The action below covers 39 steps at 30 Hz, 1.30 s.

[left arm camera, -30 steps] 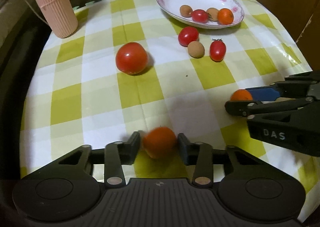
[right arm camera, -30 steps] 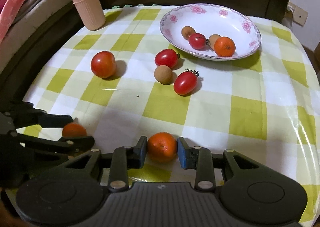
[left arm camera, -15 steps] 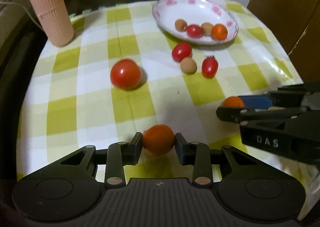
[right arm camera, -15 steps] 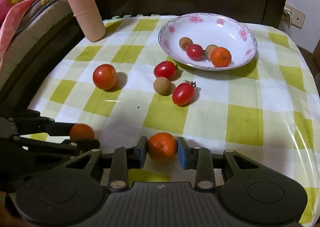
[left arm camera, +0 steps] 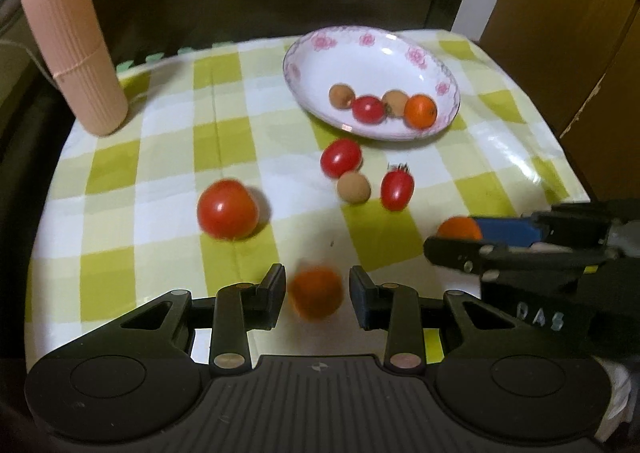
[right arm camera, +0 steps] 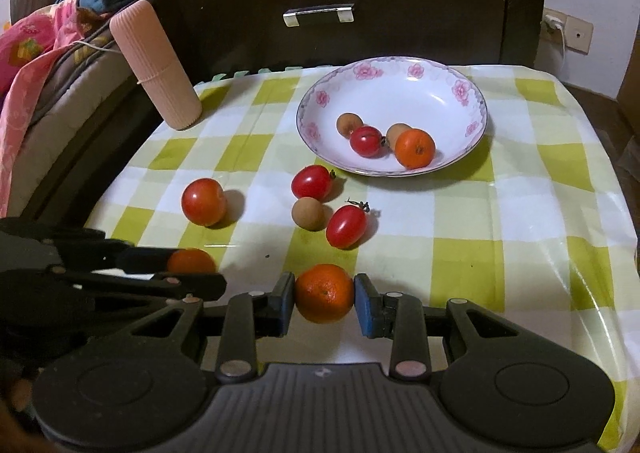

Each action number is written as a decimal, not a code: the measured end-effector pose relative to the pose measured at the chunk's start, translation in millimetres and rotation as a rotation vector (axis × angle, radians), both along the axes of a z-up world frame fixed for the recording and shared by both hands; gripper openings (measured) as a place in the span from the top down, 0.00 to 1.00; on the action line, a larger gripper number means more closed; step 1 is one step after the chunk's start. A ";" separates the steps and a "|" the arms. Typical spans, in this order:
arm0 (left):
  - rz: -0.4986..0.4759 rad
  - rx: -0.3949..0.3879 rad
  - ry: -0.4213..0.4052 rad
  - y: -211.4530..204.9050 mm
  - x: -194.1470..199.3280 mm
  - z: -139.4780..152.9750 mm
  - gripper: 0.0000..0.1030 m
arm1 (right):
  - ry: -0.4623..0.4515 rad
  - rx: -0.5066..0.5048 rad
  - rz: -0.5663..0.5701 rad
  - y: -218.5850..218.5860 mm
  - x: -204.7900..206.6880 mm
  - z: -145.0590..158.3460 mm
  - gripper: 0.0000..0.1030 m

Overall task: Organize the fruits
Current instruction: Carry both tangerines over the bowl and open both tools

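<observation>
On the checked worktop both grippers sit low at the near edge, side by side. Between the fingers of the right gripper is an orange, with both pads pressed against its sides. The left gripper has a second orange between its fingers, but a narrow gap shows on each side, and the fruit is blurred, so I cannot tell whether it is held or loose.

Further back stands a flowered plate holding two small brown fruits, a cherry tomato and an orange, all bunched at its near side. Just in front of the plate lie a round cherry tomato, a brown fruit touching or nearly touching it, and an oblong cherry tomato with a green stem. Well to their left, apart from them, sits a larger tomato.

At the far left corner a ribbed pink cylinder stands upright. Behind the worktop is a dark drawer front with a metal handle, and bedding is piled to the left.
</observation>
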<state>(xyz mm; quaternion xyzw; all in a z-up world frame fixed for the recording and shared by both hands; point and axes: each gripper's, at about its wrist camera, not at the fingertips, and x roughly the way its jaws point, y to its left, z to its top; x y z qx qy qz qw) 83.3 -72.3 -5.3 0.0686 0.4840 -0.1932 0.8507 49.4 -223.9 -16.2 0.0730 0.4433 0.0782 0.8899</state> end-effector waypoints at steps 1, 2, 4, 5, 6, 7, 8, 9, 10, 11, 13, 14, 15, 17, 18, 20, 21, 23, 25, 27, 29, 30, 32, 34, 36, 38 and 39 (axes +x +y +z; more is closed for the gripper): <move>-0.001 -0.004 -0.004 -1.1 2.6 1.6 0.58 | -0.001 -0.001 -0.001 -0.2 0.7 0.0 0.70; 0.000 -0.009 -0.007 -2.5 5.7 3.2 0.58 | -0.001 -0.002 -0.004 -0.8 1.7 0.2 0.70; 0.004 -0.017 -0.014 -4.6 11.9 5.6 0.58 | -0.003 0.001 -0.015 -3.5 3.8 1.0 0.70; 0.006 -0.020 -0.016 -4.5 14.3 6.4 0.58 | -0.005 0.001 -0.021 -5.1 4.2 1.4 0.70; 0.009 -0.026 -0.014 -3.2 16.2 7.1 0.58 | -0.006 0.003 -0.029 -7.1 5.1 1.9 0.70; 0.011 -0.034 -0.009 -1.3 17.5 7.2 0.58 | -0.007 0.005 -0.037 -9.3 6.1 2.2 0.70; 0.011 -0.041 0.000 1.3 18.0 6.3 0.58 | -0.006 0.007 -0.042 -10.8 7.2 2.0 0.70; 0.015 -0.044 0.008 4.0 18.0 4.8 0.57 | -0.006 0.009 -0.047 -12.2 8.0 1.9 0.70; 0.017 -0.042 0.016 6.4 17.4 2.6 0.57 | -0.004 0.010 -0.051 -13.3 8.4 1.6 0.70; 0.015 -0.039 0.027 8.1 16.0 0.6 0.57 | -0.001 0.012 -0.054 -14.0 8.8 1.0 0.70; 0.010 -0.042 0.060 14.1 9.6 -3.0 0.55 | 0.006 0.014 -0.056 -14.3 9.0 0.0 0.70; 0.003 -0.049 0.069 15.9 6.0 -3.0 0.53 | 0.008 0.013 -0.055 -13.9 8.9 -0.1 0.70; -0.009 -0.053 0.074 16.6 1.5 -2.7 0.51 | 0.010 0.013 -0.050 -13.3 8.5 0.1 0.70; -0.043 -0.047 0.059 13.2 -5.8 -1.9 0.45 | 0.008 0.014 -0.047 -12.7 7.2 0.9 0.70; -0.060 -0.036 0.047 9.9 -8.4 -3.3 0.41 | 0.008 0.013 -0.045 -12.1 6.8 1.2 0.70; -0.075 -0.013 0.059 5.4 -11.2 -10.1 0.42 | 0.010 0.010 -0.043 -10.7 6.5 1.3 0.70; -0.084 -0.003 0.071 3.2 -13.0 -14.3 0.42 | 0.012 0.007 -0.042 -9.8 6.1 1.3 0.70; -0.091 0.028 0.068 1.0 -15.6 -20.4 0.39 | 0.012 0.004 -0.039 -8.8 4.6 1.7 0.70; -0.088 0.018 0.077 2.3 -15.9 -24.2 0.39 | 0.011 0.004 -0.037 -9.2 3.3 1.5 0.70; -0.087 0.013 0.082 1.3 -16.8 -25.8 0.41 | 0.013 0.005 -0.039 -10.2 3.5 0.7 0.70; -0.104 0.026 0.091 -3.0 -20.9 -29.1 0.49 | 0.014 0.004 -0.040 -10.5 4.0 0.3 0.70; -0.114 0.041 0.099 -5.6 -23.8 -32.3 0.53 | 0.013 0.005 -0.040 -10.6 4.1 0.5 0.70; -0.128 0.066 0.084 -9.1 -30.0 -35.8 0.53 | 0.009 0.006 -0.041 -11.1 3.7 1.5 0.70; -0.128 0.068 0.081 -9.5 -31.9 -35.9 0.53 | 0.006 0.009 -0.044 -12.4 3.5 2.2 0.70; -0.113 0.059 0.084 -6.9 -30.9 -35.9 0.57 | 0.006 0.009 -0.047 -12.8 3.3 2.5 0.70; -0.100 0.052 0.086 -5.0 -29.4 -35.8 0.60 | 0.006 0.008 -0.047 -12.6 2.9 2.7 0.70; -0.095 0.049 0.086 -4.9 -28.8 -35.7 0.60 | 0.006 0.008 -0.045 -12.7 3.0 2.8 0.70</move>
